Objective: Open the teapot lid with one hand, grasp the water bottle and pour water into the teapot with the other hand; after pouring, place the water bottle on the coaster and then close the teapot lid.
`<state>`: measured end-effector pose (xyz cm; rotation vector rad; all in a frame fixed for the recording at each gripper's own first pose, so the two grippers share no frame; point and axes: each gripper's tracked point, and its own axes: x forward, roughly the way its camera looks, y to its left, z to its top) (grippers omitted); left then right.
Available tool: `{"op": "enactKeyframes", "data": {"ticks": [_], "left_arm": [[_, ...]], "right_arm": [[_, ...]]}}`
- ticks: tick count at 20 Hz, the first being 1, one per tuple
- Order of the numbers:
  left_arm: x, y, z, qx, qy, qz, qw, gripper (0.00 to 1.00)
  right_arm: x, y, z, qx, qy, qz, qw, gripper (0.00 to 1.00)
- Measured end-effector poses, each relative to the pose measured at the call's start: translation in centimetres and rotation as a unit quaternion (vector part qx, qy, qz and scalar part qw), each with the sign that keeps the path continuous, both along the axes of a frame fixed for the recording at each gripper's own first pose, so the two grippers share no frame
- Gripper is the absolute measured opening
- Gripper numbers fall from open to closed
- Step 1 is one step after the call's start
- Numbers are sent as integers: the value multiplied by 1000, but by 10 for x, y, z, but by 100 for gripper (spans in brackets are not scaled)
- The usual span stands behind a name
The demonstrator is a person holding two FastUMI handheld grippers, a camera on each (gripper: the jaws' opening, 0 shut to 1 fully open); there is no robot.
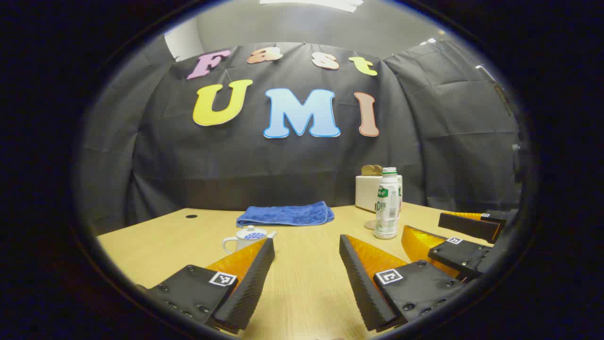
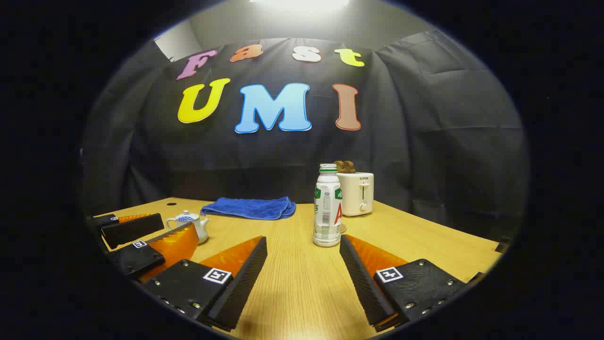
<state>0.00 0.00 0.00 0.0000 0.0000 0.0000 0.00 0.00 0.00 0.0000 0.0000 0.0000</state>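
Left gripper (image 1: 306,248): 2 fingers spread wide, nothing between them, bare wooden table (image 1: 302,283) in the gap. In the left gripper view the teapot (image 1: 245,238) sits just past the left fingertip, lower centre-left of the frame, lid on, partly hidden by that finger. Water bottle (image 1: 388,203) stands upright right of centre, cap off as far as I can tell. A flat disc, likely the coaster (image 1: 370,225), peeks out at the bottle's base on its left side; can't tell if they touch. The right gripper shows at the right edge of this view, also spread.

Right gripper (image 2: 303,244): 2 fingers spread, holding nothing. In the right gripper view the bottle (image 2: 327,205) stands just beyond the right fingertip, centre of the frame, apart from both fingers. Teapot (image 2: 191,224) is lower left, behind the other gripper's finger.

Further back: blue towel (image 2: 250,208) folded near the table's far edge, centre-left. White toaster (image 2: 356,193) behind and right of the bottle, brown slices sticking out of the top.
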Motion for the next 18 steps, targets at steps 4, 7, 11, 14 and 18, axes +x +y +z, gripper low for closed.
{"op": "enactKeyframes", "data": {"ticks": [4, 7, 11, 14, 18], "left_arm": [[-1, 0, 0, 0, 0, 0, 1000, 100], [0, 0, 0, 0, 0, 0, 1000, 100], [0, 3, 1, 0, 0, 8, 1000, 100], [-1, 7, -1, 0, 1, 17, 1000, 100], [-4, 12, -1, 1, 2, 37, 999, 100]], "right_arm": [[-1, 12, 0, -1, -1, 40, 999, 96], [-2, 24, -1, -2, 1, 87, 996, 96], [2, 9, -2, -1, 3, 43, 999, 96], [2, 9, -2, 0, 5, 35, 999, 96], [2, 13, -2, -1, 1, 49, 999, 96]]}}
